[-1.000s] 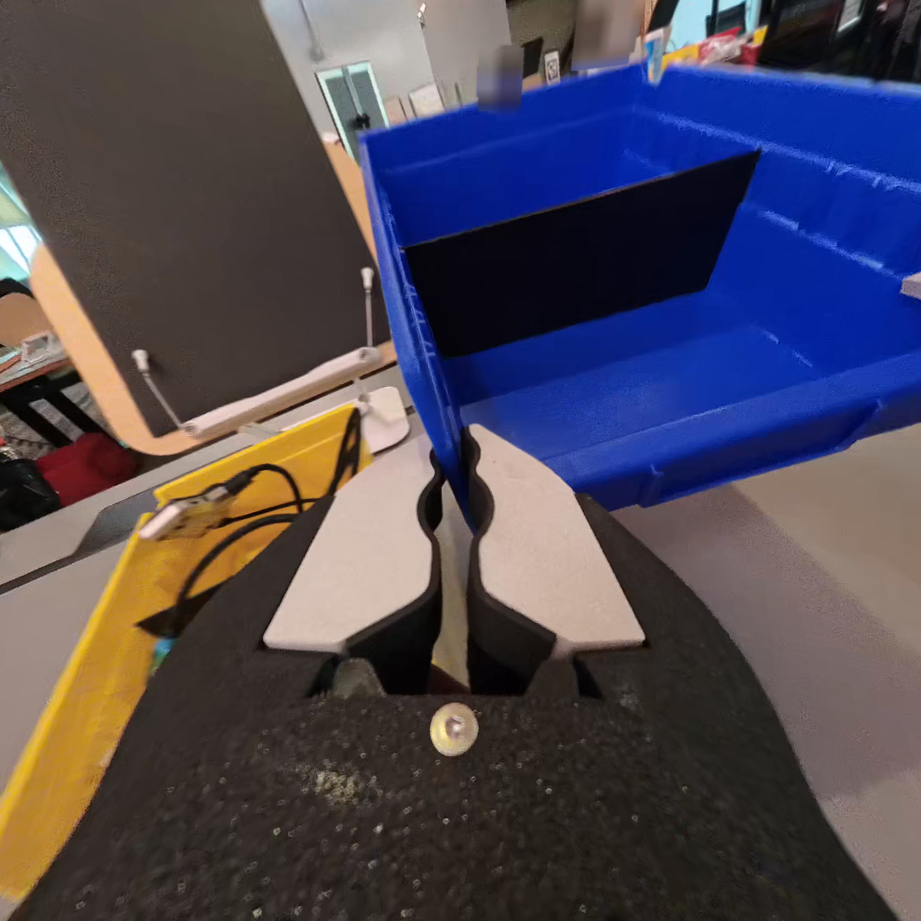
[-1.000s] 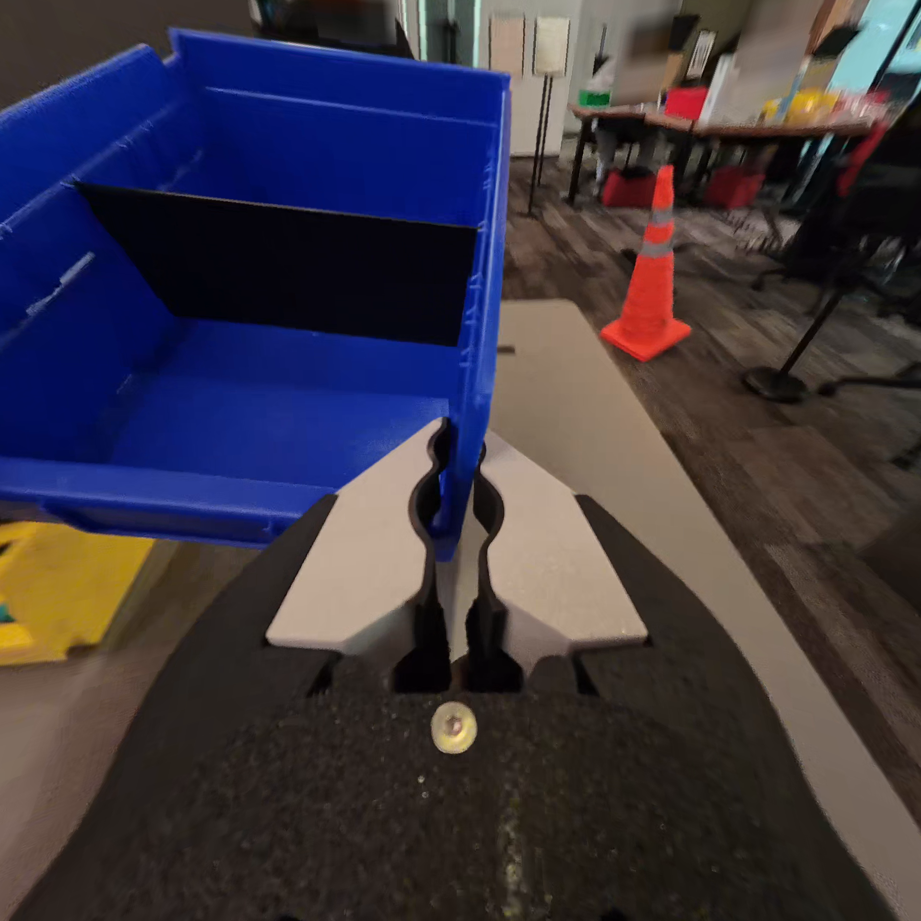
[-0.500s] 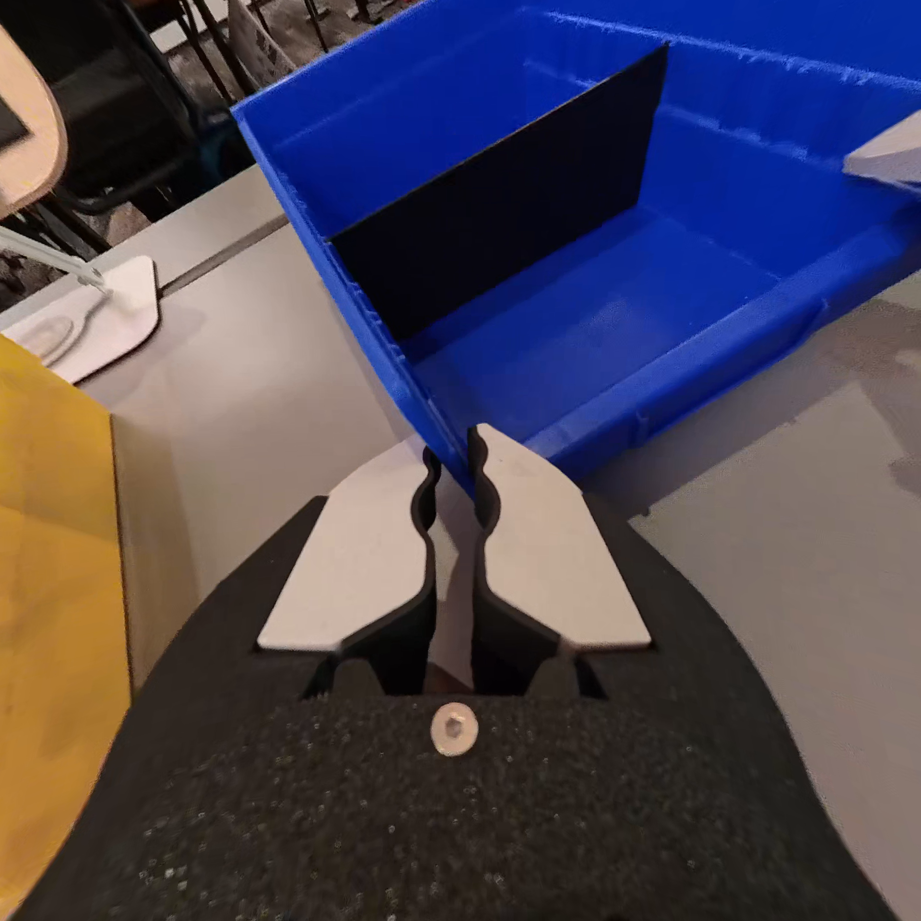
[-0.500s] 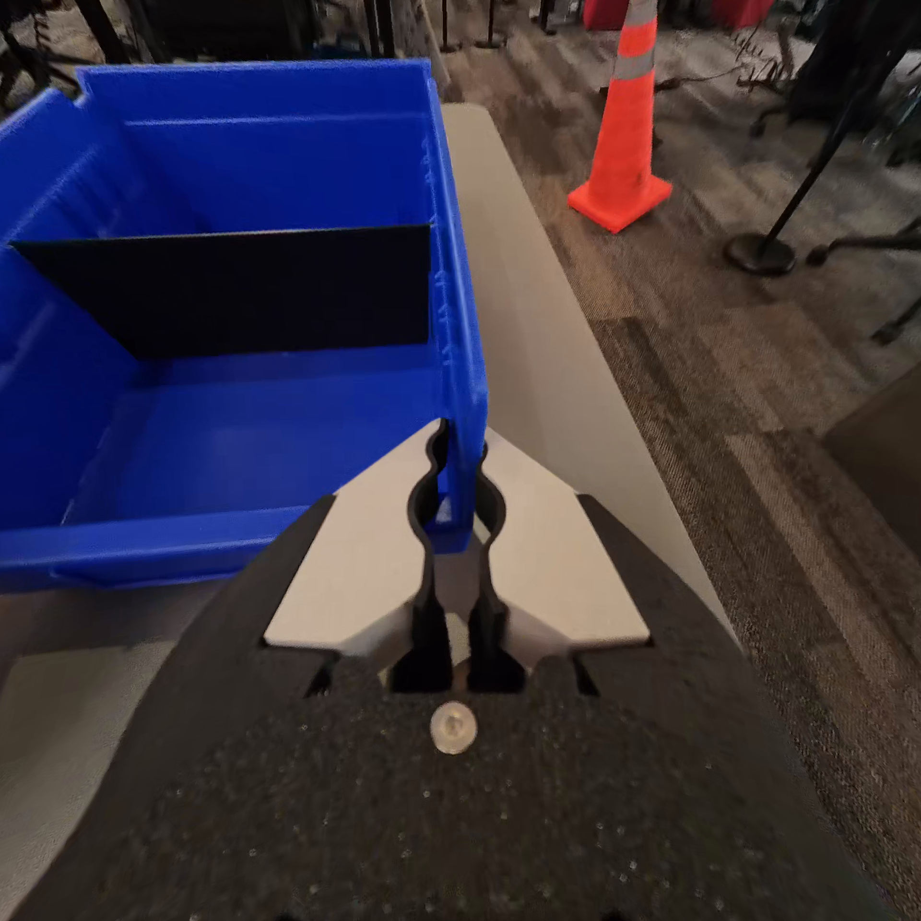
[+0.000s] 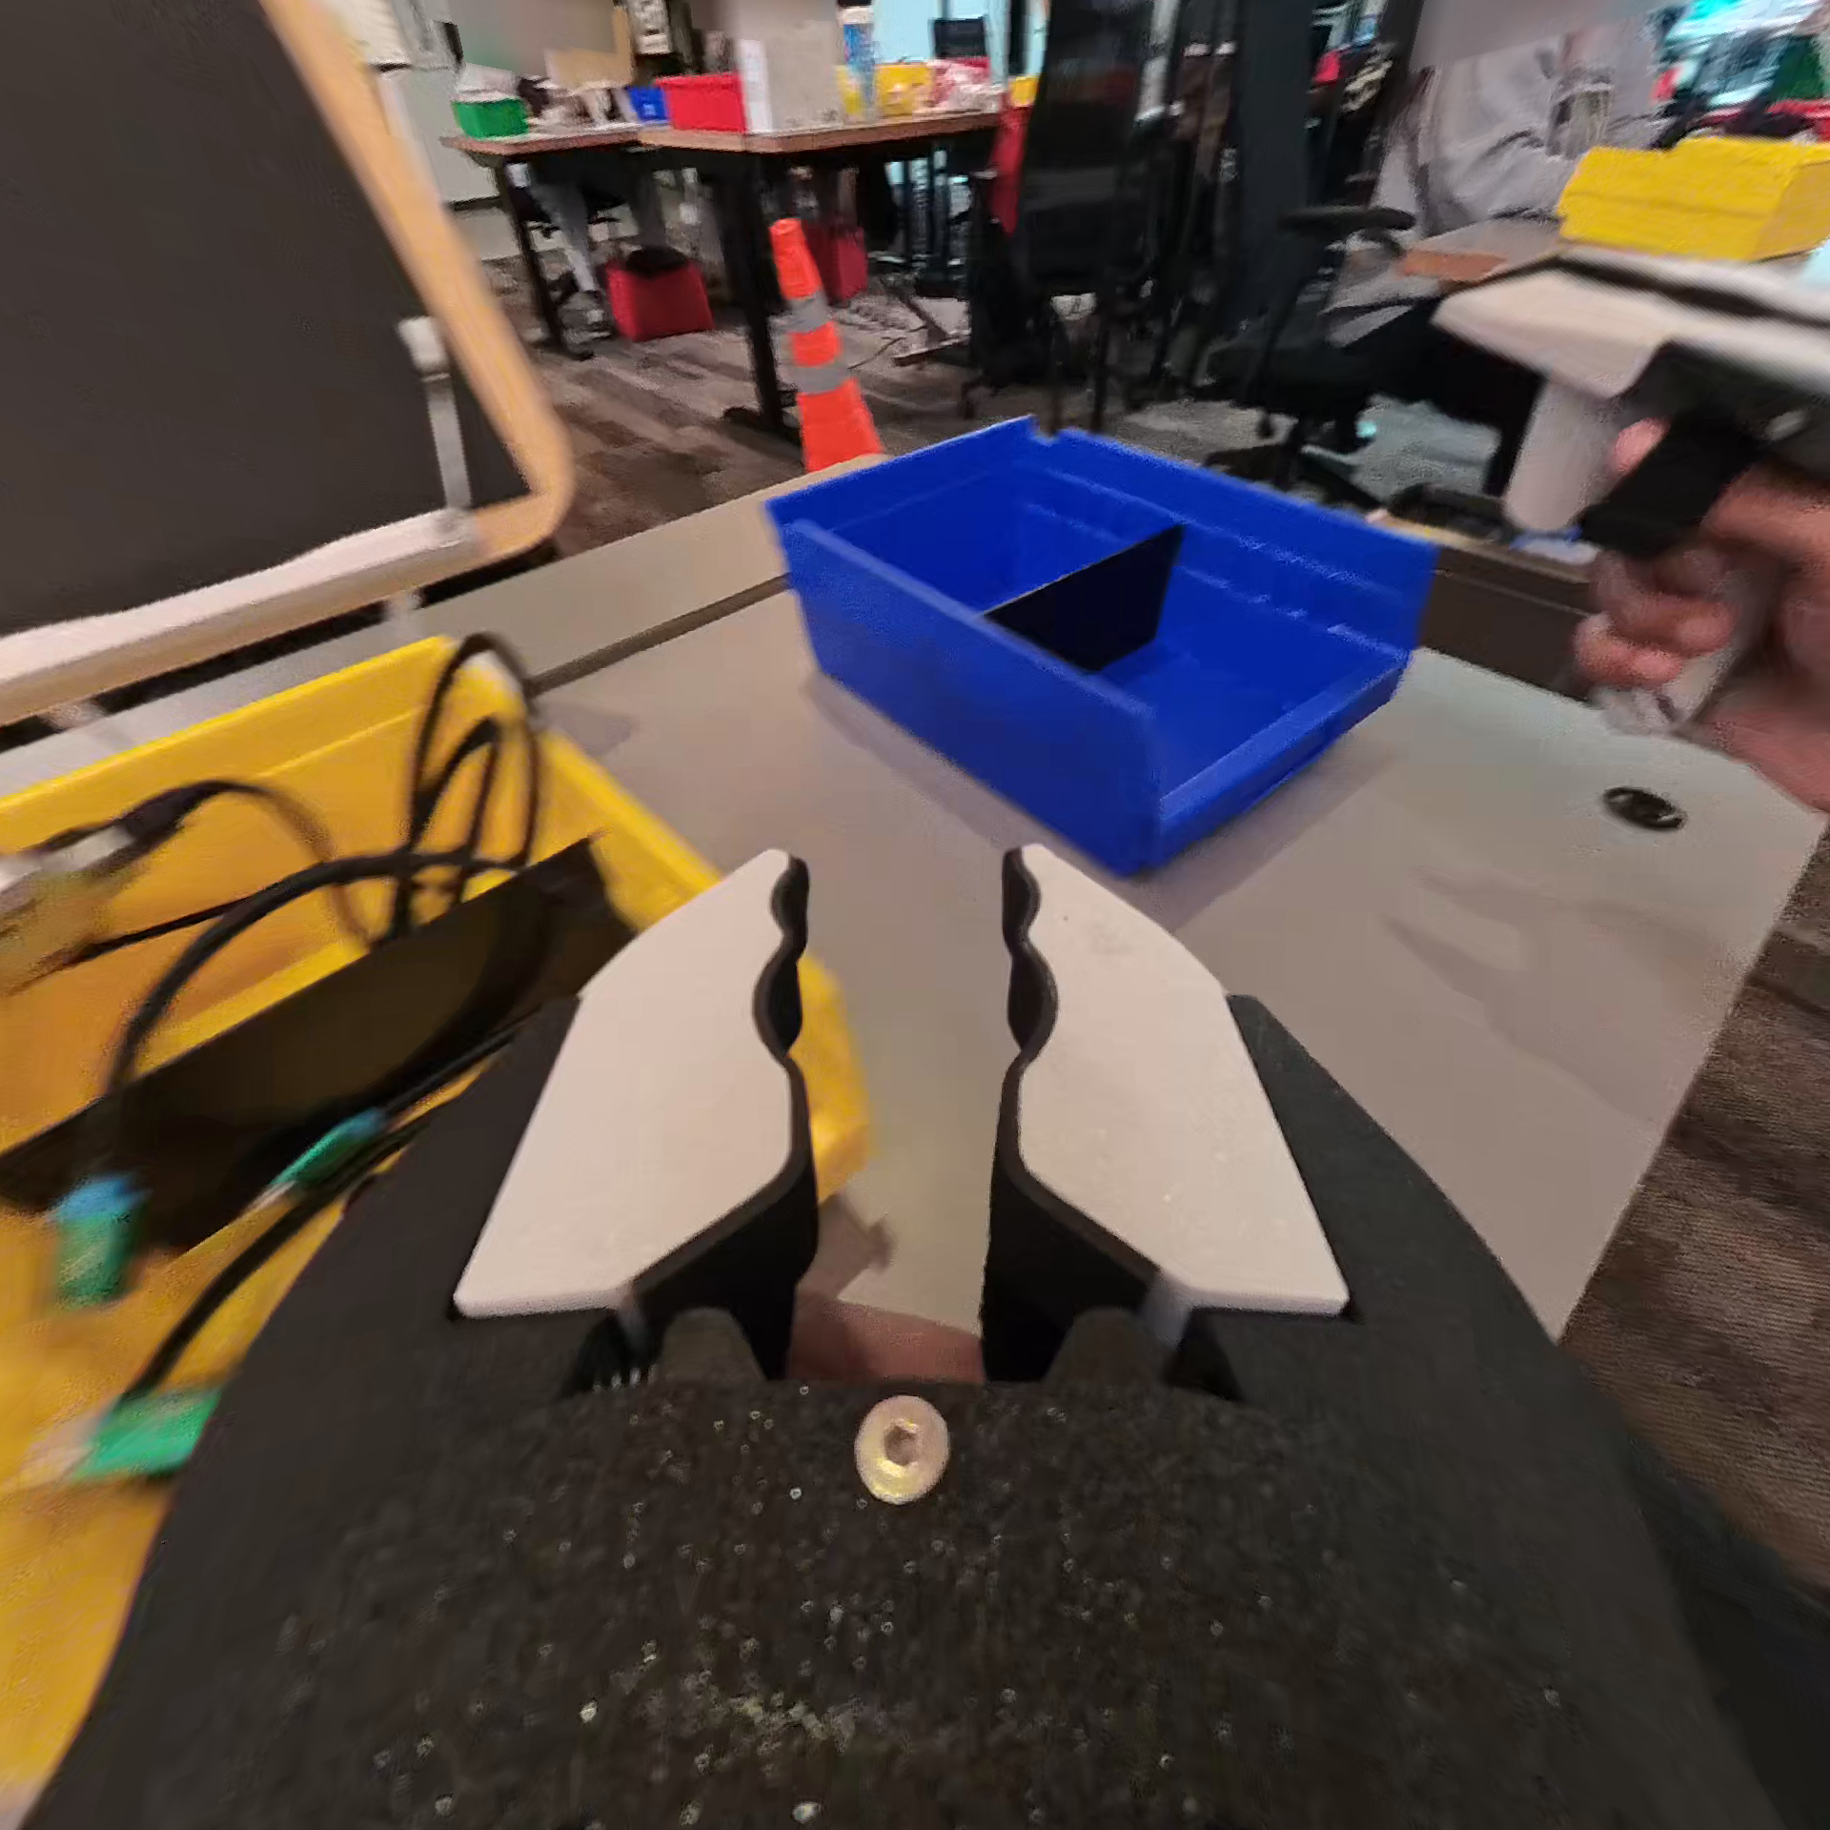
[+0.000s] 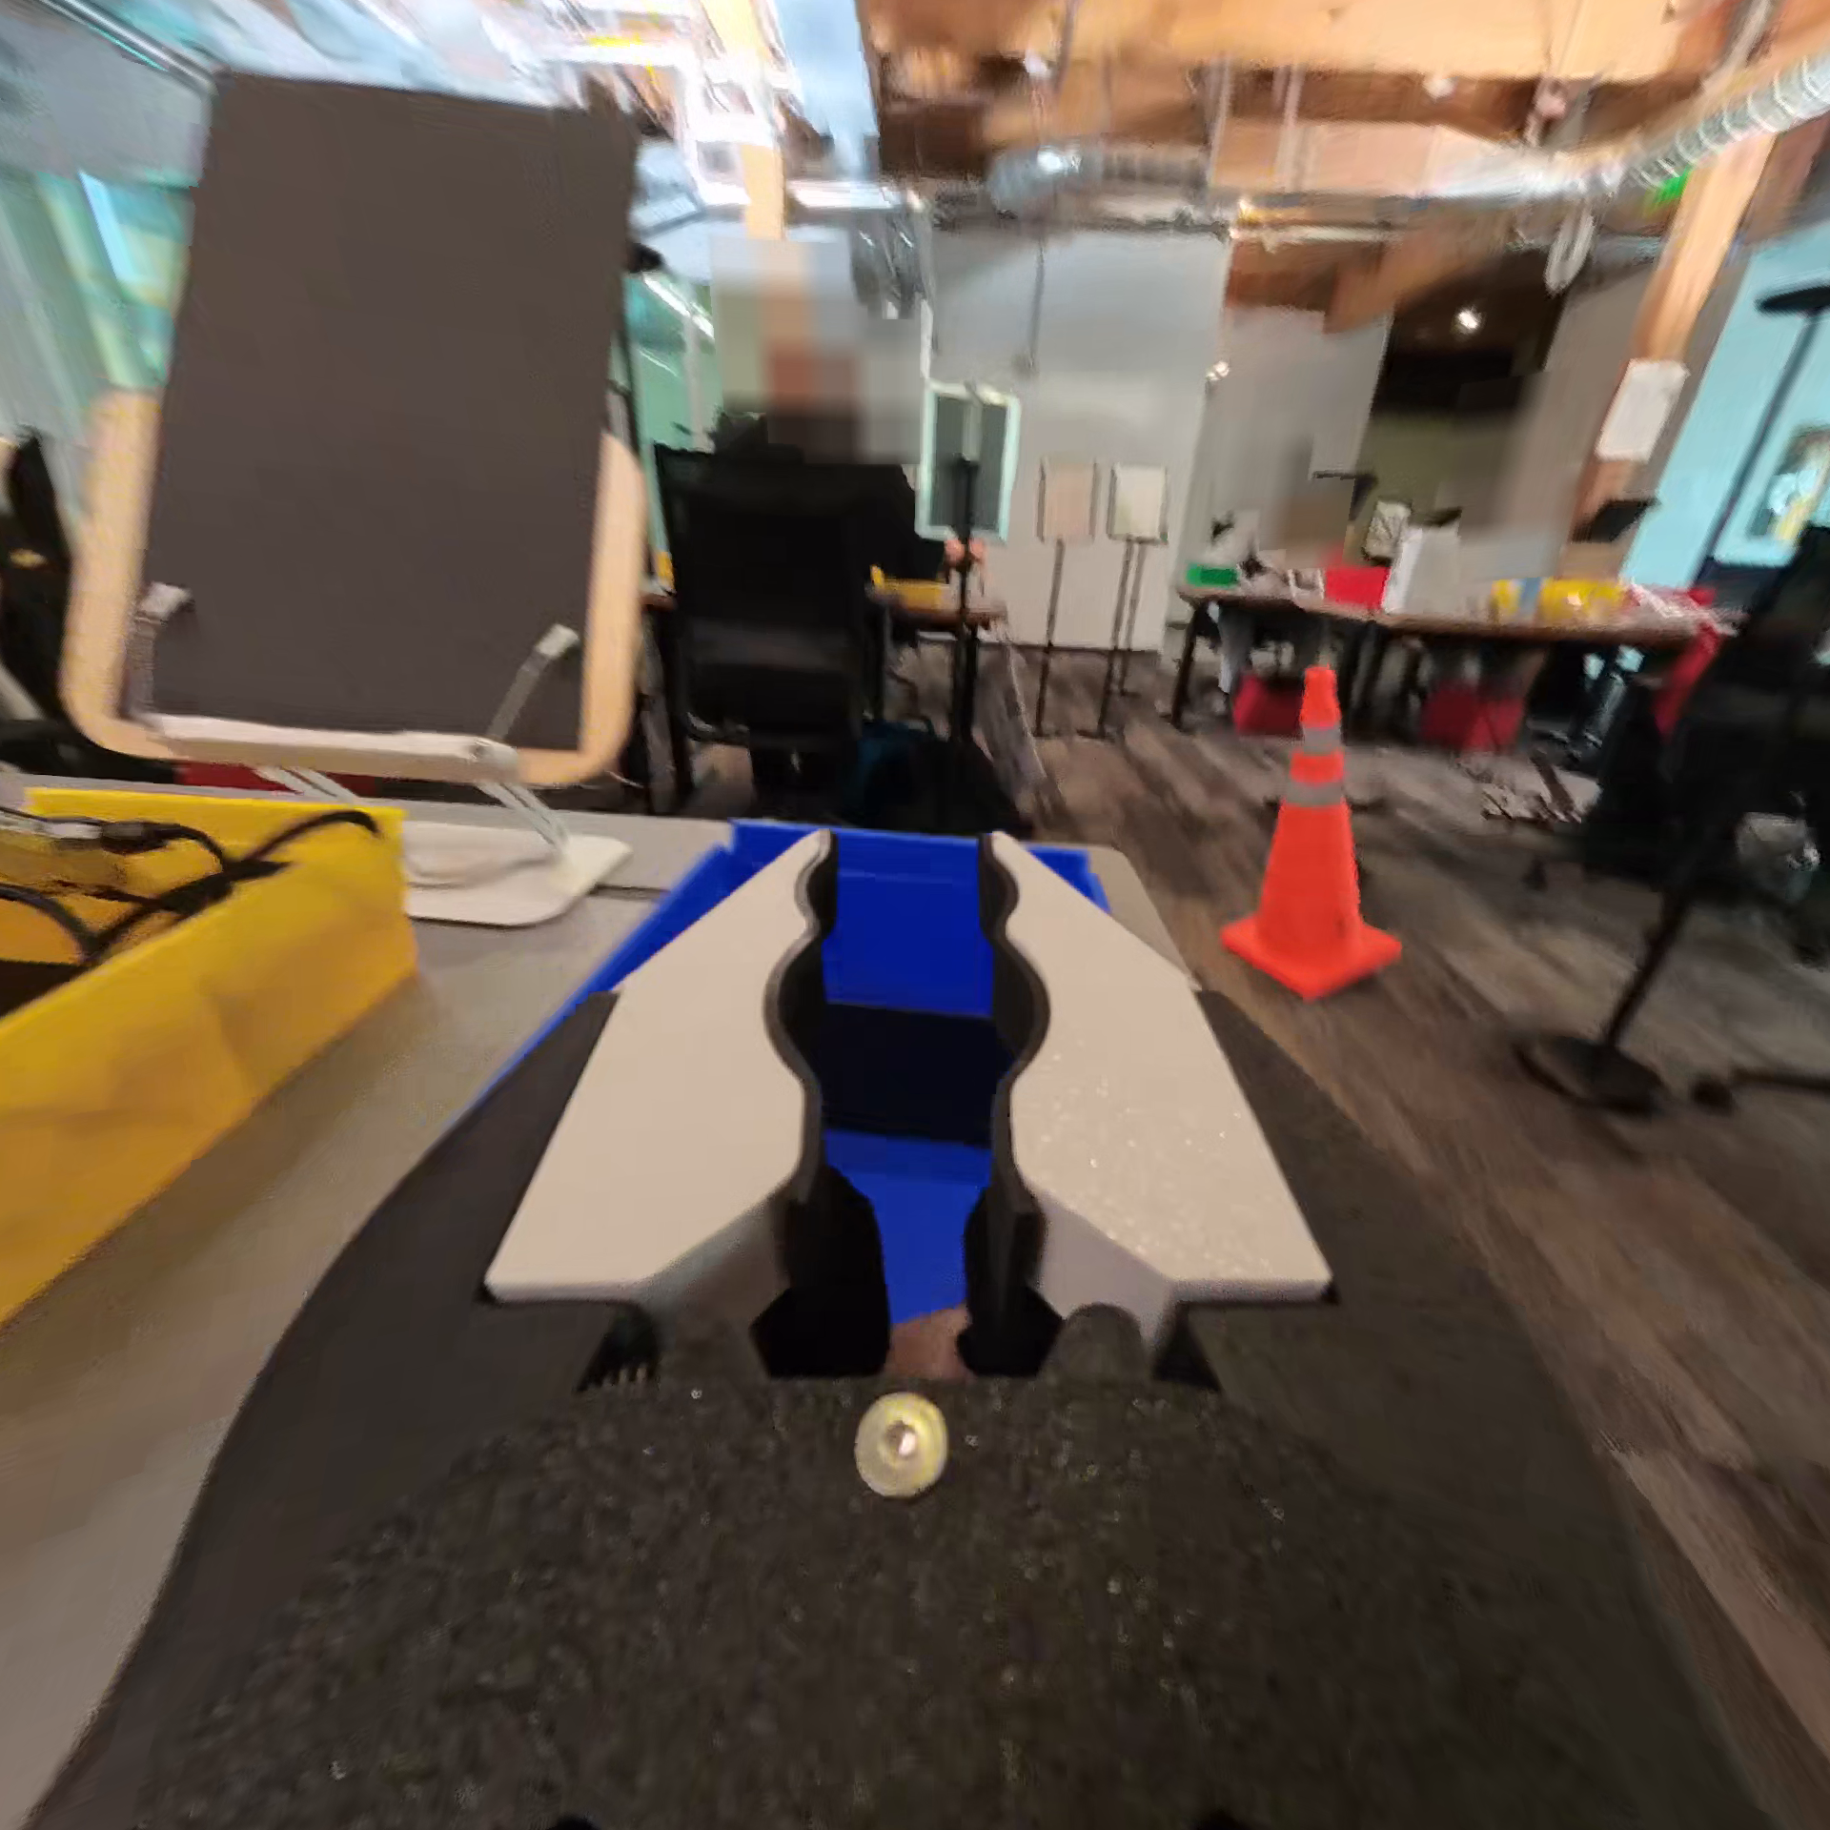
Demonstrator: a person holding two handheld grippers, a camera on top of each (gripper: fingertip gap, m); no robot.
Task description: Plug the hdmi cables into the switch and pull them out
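Note:
A blue bin with a black divider stands on the grey table, empty as far as I can see. My left gripper is open and empty, drawn back from the bin. My right gripper is open and empty above the blue bin. A yellow bin at the left holds black cables with green-tagged ends and a black divider. It also shows in the right wrist view. No switch is visible.
A dark board on a white stand stands behind the yellow bin. A hand holding the other gripper is at the right. An orange cone stands on the floor beyond the table's right edge. Tip to tip, the grippers are about 30 centimeters apart.
Both grippers have let go of the blue bin's side walls, opened and pulled back and up. The bin now rests on the table, farther from me.

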